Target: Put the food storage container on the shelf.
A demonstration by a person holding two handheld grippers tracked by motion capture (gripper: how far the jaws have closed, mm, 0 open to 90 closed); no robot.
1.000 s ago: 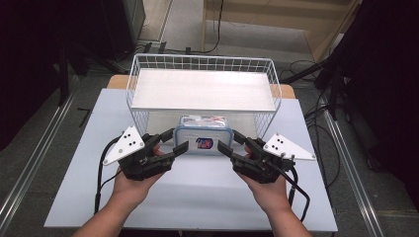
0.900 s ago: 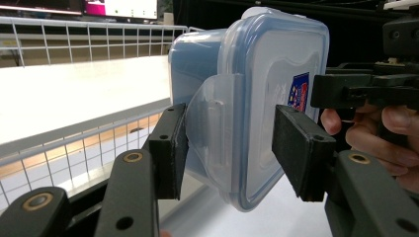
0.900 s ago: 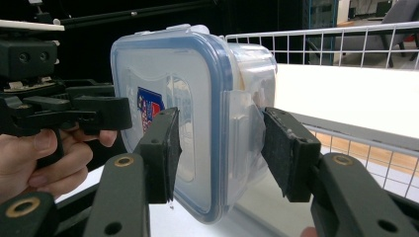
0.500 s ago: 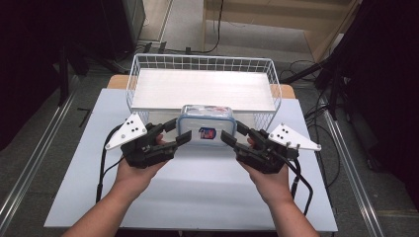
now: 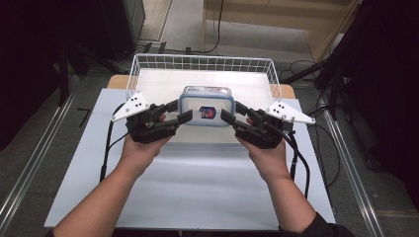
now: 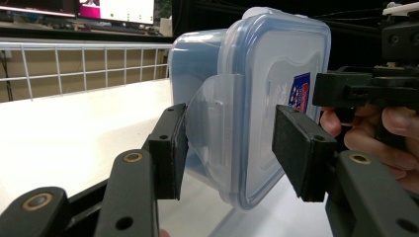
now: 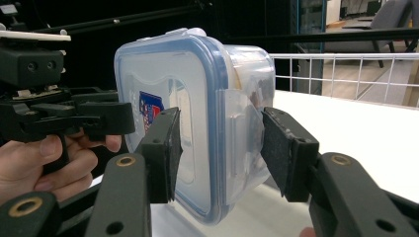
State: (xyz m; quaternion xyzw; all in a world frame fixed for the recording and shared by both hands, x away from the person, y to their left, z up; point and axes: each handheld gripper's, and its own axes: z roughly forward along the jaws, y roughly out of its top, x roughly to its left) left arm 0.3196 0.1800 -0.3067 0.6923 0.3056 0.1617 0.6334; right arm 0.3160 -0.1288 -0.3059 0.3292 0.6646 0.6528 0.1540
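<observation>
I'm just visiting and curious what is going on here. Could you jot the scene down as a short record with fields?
Held thing: clear plastic container with blue-rimmed lid, lifted above the table, lid facing the person
Left claw: jaws straddle the container's left side latch; gaps show, so grip unclear
Right claw: jaws straddle the right side latch; likewise
Behind: white wire basket
Surface: white table

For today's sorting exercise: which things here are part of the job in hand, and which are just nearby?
In the job:
clear plastic box with blue-rimmed lid
left gripper
right gripper
white wire basket

Just nearby:
white table
black cables on the floor
monitor behind the basket
</observation>
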